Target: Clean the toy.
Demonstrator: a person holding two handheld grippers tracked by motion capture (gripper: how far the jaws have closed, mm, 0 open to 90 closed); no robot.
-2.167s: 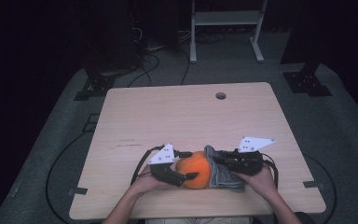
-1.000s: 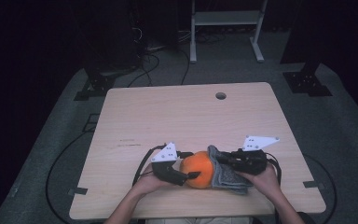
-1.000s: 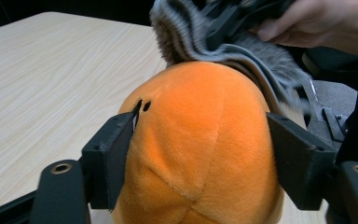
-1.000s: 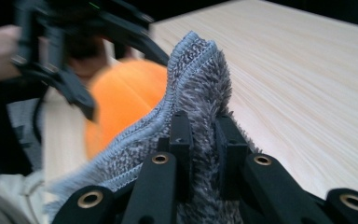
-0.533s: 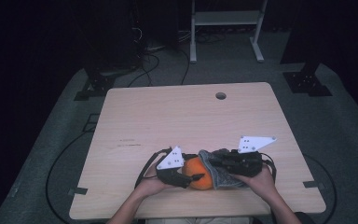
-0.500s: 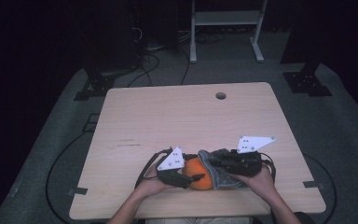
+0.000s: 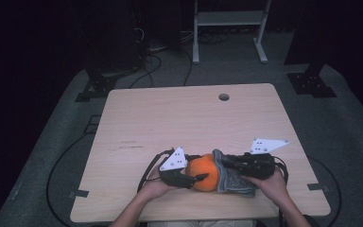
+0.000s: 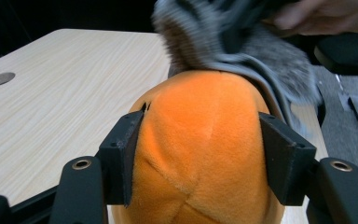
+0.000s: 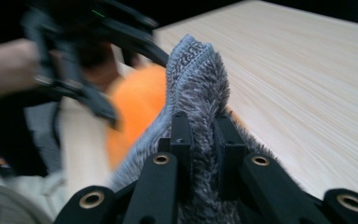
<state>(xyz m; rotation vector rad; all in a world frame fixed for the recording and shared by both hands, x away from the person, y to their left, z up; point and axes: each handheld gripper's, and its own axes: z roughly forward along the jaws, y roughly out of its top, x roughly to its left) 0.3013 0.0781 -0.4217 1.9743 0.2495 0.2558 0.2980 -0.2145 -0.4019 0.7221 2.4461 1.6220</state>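
The left gripper [image 8: 200,154] clamps the orange plush ball [image 8: 205,149], the right gripper [image 9: 200,140] pinches the grey knit cloth [image 9: 196,84] — likely mid-wrapping, so drawing it further over comes next.

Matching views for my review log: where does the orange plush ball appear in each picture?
High view: orange plush ball at the table's near edge, between the two grippers.
Left gripper view: lower centre, clamped between the jaws.
Right gripper view: left of centre, behind the grey fuzzy cloth.
Shared landmark: that cloth draped against the ball.
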